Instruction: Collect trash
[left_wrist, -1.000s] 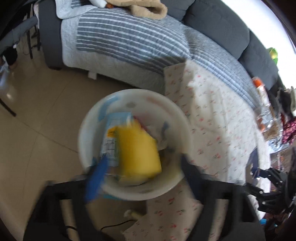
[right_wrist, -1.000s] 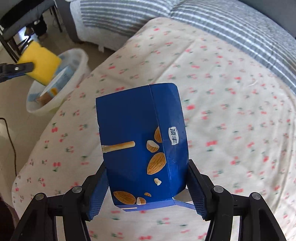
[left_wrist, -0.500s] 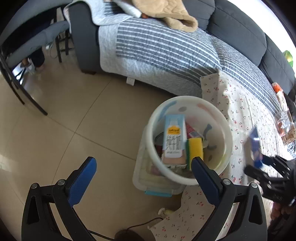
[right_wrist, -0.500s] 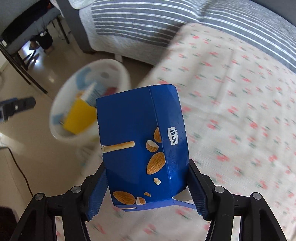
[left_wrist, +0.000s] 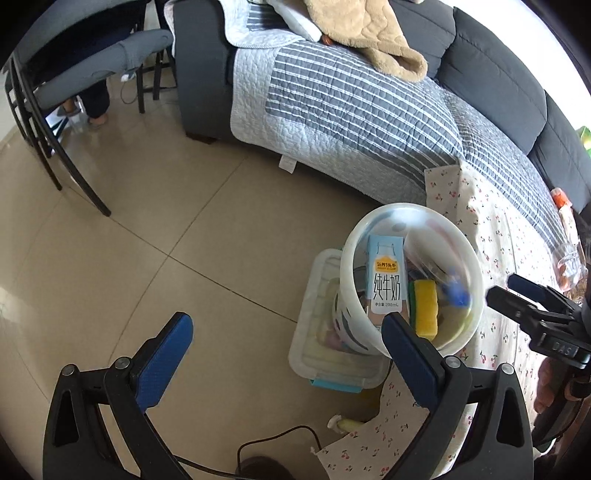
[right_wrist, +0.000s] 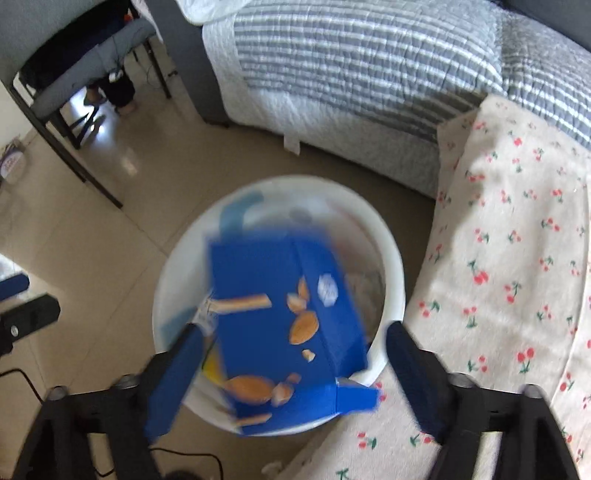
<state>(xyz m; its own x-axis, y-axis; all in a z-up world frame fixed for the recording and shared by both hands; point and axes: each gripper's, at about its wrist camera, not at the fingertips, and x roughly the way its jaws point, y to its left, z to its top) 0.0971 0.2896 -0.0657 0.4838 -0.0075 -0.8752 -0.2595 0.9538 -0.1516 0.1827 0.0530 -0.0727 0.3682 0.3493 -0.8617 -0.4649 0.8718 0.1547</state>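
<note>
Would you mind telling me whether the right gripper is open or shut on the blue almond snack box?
Open. The right gripper has its fingers spread clear of the blurred blue almond snack box, which is falling into the white round bin.

blue snack box (right_wrist: 284, 325) | blurred, tilted | over white bin (right_wrist: 391, 266) | milk carton (left_wrist: 386, 277), sponge (left_wrist: 426, 309) inside

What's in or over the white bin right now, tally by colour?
Blue: 1, the snack box, loose between the open fingers of the right hand-held gripper
Yellow: 1, the sponge
Light blue and white: 1, the milk carton
Total: 3 distinct items in the bin; other contents too blurred to count.
</note>
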